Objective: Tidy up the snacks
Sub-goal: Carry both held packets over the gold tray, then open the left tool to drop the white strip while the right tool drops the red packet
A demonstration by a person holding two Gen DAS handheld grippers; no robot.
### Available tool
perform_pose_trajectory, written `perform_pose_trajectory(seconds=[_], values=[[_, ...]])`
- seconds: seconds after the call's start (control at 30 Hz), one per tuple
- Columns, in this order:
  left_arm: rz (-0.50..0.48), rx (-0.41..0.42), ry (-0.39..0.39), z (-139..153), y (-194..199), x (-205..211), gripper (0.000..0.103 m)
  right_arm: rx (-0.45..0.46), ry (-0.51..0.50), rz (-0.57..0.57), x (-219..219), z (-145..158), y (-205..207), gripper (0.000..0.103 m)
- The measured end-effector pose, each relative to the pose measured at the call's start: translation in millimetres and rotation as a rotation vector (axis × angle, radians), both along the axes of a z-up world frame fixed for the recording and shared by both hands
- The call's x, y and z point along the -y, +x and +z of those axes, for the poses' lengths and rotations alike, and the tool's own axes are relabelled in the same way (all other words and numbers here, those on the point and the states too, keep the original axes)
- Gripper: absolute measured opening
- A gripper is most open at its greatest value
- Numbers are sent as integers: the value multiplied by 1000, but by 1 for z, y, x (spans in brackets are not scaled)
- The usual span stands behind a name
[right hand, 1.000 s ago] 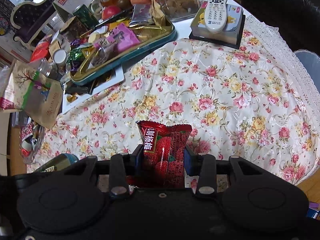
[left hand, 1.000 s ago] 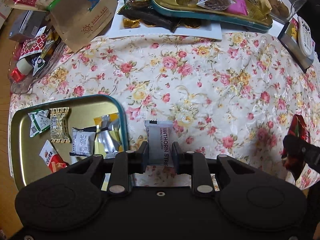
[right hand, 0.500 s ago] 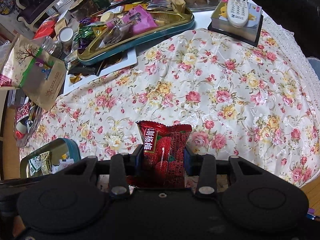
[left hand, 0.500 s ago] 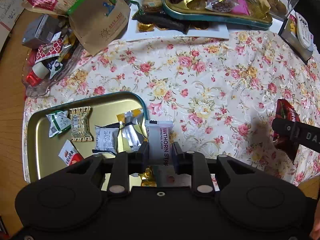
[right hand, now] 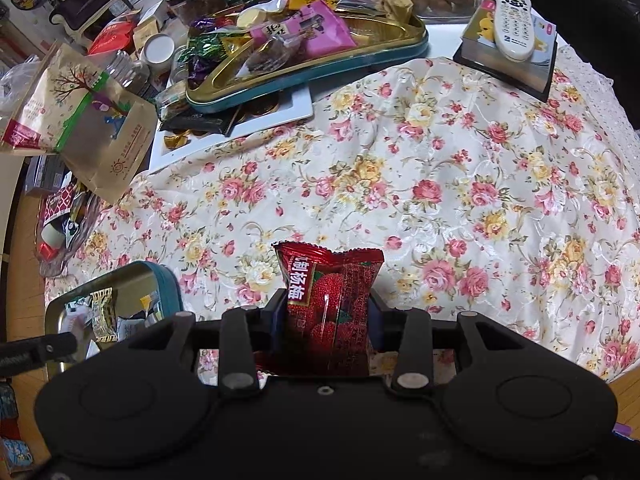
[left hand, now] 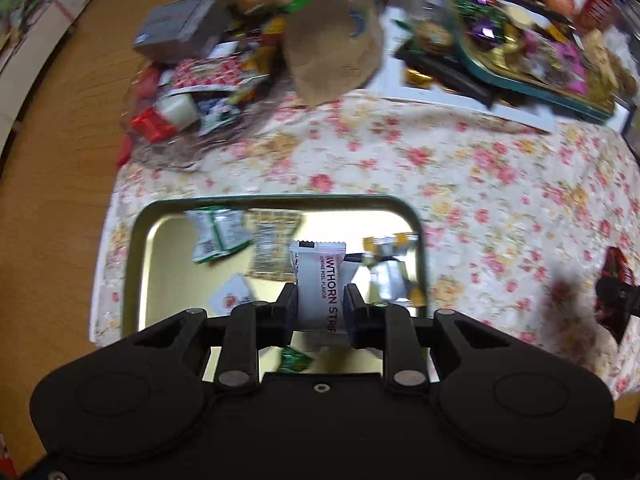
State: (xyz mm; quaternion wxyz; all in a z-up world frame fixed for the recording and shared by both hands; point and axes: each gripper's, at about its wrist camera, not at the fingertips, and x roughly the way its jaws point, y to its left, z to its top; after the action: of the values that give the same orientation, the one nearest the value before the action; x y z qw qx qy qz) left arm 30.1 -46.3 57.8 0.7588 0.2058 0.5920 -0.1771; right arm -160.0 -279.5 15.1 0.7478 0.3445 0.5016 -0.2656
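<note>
My left gripper [left hand: 320,308] is shut on a white hawthorn strip packet [left hand: 318,280] and holds it above the gold tray [left hand: 160,248] with a teal rim. Several wrapped snacks lie in the tray, among them a green-white packet [left hand: 214,234] and a yellow-silver one [left hand: 390,264]. My right gripper [right hand: 327,320] is shut on a red bayberry candy packet [right hand: 330,304] above the floral tablecloth [right hand: 440,184]. The tray also shows at the lower left of the right wrist view [right hand: 164,280].
A large teal tin of sweets [right hand: 304,64] on a white board stands at the back. A brown paper bag [right hand: 96,132] lies back left, a remote on a book [right hand: 512,24] back right. A glass dish of small items [left hand: 180,116] sits at the left edge.
My left gripper has moved left with the white packet, from over the cloth beside the tray to above the tray. My right gripper keeps the red packet and has shifted slightly.
</note>
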Motion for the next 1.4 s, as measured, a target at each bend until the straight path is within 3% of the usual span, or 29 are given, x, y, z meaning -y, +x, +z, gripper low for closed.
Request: perform_pose_trajectory(seconds=[0.27, 0.4, 0.5, 0.8, 1.03, 1.4], values=[[139, 36, 2, 2, 37, -55, 33, -1, -9, 33, -12, 1, 12, 42], [139, 38, -13, -1, 41, -65, 34, 1, -17, 63, -22, 3, 21, 42], [128, 15, -43, -2, 43, -69, 39, 0, -22, 83, -30, 3, 26, 42], [188, -120, -83, -14, 48, -80, 38, 0, -32, 134, -55, 3, 47, 42], [142, -252, -133, -28, 42, -74, 38, 28, 29, 259, -100, 10, 69, 42], [171, -260, -115, -35, 46, -82, 38, 95, 102, 445, -162, 26, 93, 42]])
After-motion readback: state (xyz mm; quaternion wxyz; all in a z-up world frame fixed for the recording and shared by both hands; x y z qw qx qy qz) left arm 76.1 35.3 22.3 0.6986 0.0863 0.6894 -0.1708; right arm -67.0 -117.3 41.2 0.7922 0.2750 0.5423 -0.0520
